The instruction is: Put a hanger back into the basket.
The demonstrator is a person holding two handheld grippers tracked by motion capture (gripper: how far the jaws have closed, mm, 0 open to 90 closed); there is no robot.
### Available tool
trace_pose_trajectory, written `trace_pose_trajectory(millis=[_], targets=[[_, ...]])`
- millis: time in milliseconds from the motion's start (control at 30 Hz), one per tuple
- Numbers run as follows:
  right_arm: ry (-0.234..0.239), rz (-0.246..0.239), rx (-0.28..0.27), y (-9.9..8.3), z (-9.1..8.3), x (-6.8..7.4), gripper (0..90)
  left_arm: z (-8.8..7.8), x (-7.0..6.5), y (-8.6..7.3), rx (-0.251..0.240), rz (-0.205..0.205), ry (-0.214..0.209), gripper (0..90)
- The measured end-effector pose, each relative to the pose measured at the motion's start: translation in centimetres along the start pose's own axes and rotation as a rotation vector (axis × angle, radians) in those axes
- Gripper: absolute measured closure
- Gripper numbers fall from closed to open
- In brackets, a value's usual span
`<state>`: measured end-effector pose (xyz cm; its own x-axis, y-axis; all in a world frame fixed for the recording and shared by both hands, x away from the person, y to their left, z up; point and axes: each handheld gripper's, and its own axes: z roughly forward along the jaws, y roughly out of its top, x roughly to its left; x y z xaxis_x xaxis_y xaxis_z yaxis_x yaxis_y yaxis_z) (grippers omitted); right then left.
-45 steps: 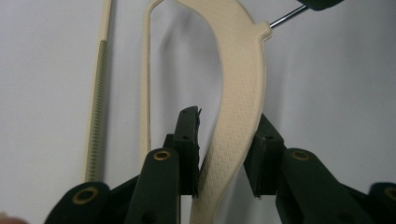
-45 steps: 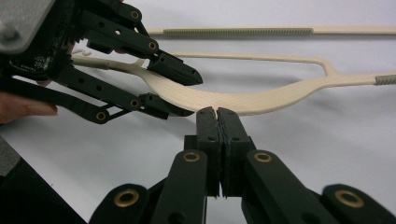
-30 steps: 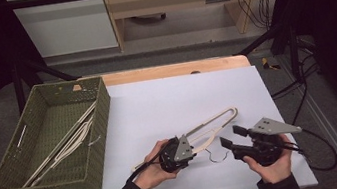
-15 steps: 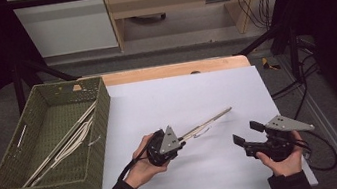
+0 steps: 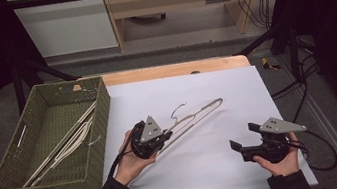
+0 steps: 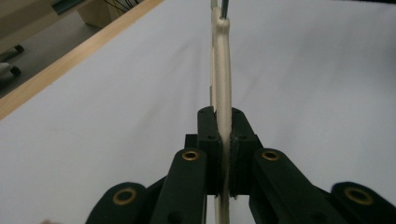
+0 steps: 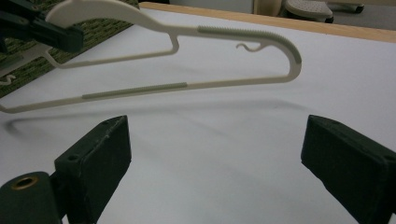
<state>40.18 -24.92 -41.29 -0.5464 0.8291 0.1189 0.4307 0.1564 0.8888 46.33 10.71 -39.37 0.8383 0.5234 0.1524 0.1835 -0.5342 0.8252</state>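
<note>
A cream plastic hanger (image 5: 195, 116) with a metal hook hangs tilted just above the white table, running up and right from my left gripper (image 5: 166, 136). In the left gripper view the jaws (image 6: 223, 126) are shut on the hanger's edge (image 6: 223, 79) and have just been closing tighter on it. My right gripper (image 5: 239, 148) rests at the front right, apart from the hanger; its jaws have just been opening and hold nothing. In the right gripper view the open gripper (image 7: 219, 154) faces the lifted hanger (image 7: 135, 90), and the left gripper's jaws clamp it at the upper left.
A green woven basket (image 5: 103, 109) stands at the table's left with several cream hangers (image 5: 62, 143) inside. White paper (image 5: 206, 89) covers the table, with a wooden edge at the back. Cables hang off the right side.
The right gripper has let the hanger go, opened and drawn back to the right. The left gripper has raised the hanger off the table and shifted it left, turning it on edge.
</note>
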Motion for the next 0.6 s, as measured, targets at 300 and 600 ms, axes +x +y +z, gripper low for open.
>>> trace_pose_trajectory(millis=[300, 600], targets=[[0.017, 0.006, -0.016, 0.2, -0.2, -0.1, 8.4, -4.9, 1.5, 2.2, -0.069, -0.032, -0.011, 86.1], [0.034, 0.006, -0.018, 0.2, -0.3, -0.2, 7.0, -10.1, 3.6, 4.7, -0.108, -0.021, 0.012, 86.1]])
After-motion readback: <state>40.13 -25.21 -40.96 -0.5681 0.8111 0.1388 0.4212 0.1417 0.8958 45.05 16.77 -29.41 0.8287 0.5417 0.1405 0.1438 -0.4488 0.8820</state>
